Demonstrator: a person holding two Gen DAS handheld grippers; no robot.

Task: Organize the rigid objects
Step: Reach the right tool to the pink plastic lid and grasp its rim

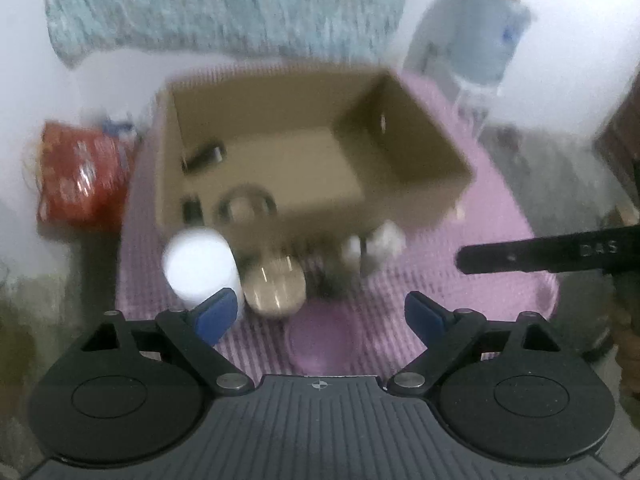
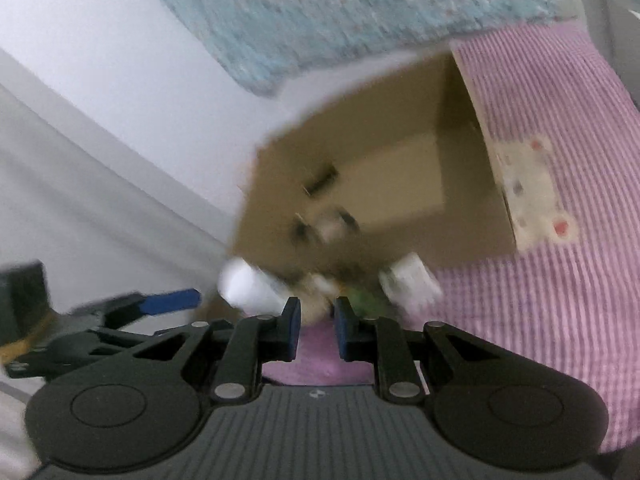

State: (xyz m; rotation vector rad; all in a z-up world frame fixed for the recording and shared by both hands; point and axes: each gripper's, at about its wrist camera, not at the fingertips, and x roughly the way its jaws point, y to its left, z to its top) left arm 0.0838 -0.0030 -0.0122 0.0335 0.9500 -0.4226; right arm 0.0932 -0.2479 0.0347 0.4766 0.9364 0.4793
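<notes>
Left gripper (image 1: pixel 320 316): jaws stand wide, nothing between the blue pads; it hangs over the pink mat at the lower middle of the left wrist view.
Right gripper (image 2: pixel 317 322): jaws narrow, only a slim gap between the pads, and nothing is seen held there; pink mat shows through the gap.
Cardboard box (image 1: pixel 404 204): open-topped, at the centre of the left wrist view, standing on the pink ribbed mat (image 1: pixel 460 300).
Inside the box: a small dark object (image 1: pixel 204 156) lies at the left of the floor; what it is cannot be told through the blur.
White cylinder (image 1: pixel 198 266): just in front of the box's near wall, lower left of centre, beside the left pad.
Round tan object (image 1: pixel 276 286): right beside the white cylinder, on the mat.
Small white pieces (image 1: pixel 376 246): near the box's near wall, right of centre, blurred.
Red packet (image 1: pixel 84 176): left edge, off the mat.
Large water bottle (image 1: pixel 480 36): upper right.
</notes>
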